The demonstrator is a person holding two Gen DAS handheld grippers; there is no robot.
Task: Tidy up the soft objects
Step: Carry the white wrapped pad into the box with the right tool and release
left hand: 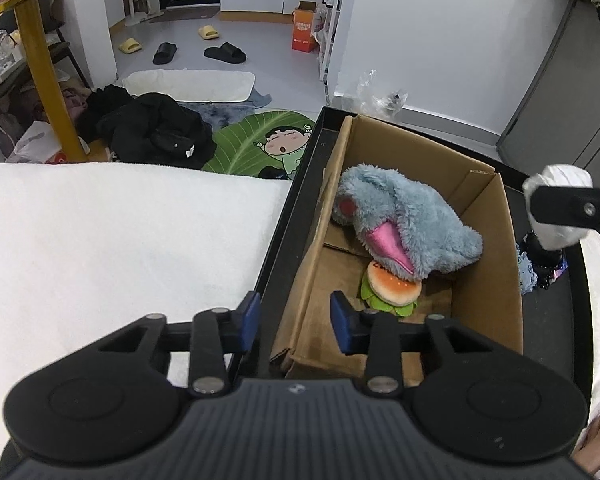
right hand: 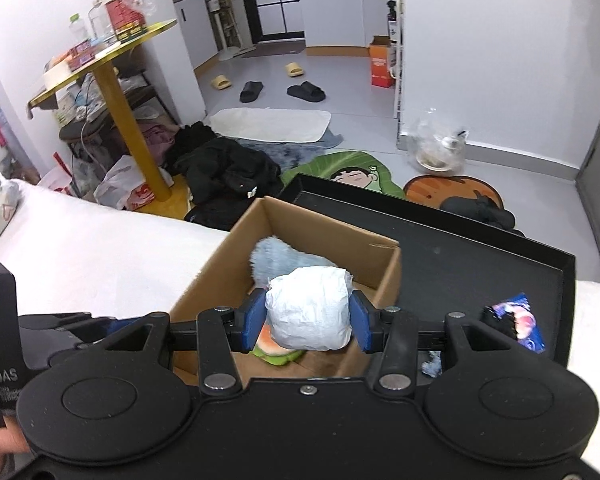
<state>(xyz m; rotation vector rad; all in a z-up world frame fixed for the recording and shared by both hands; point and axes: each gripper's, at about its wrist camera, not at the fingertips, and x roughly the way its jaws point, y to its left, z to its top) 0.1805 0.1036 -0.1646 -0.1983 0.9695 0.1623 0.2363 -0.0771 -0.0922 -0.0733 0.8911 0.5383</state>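
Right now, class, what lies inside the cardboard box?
Inside the cardboard box lie a blue plush toy and, partly beneath it, a burger plush. Whatever sits under the blue toy is hidden.

Little legible. White letters "DAS" readable on black device (right hand: 0, 344) at 9 o'clock of right wrist view, with smaller lines beneath too tiny to make out. White print on orange carton (left hand: 305, 26) at 12 o'clock of left wrist view, blurred beyond reading; same carton (right hand: 381, 61) in right wrist view, equally unreadable. Labels on red boxes (right hand: 126, 20) atop round yellow tabletop (right hand: 100, 60) at 10 o'clock, too small to tell.
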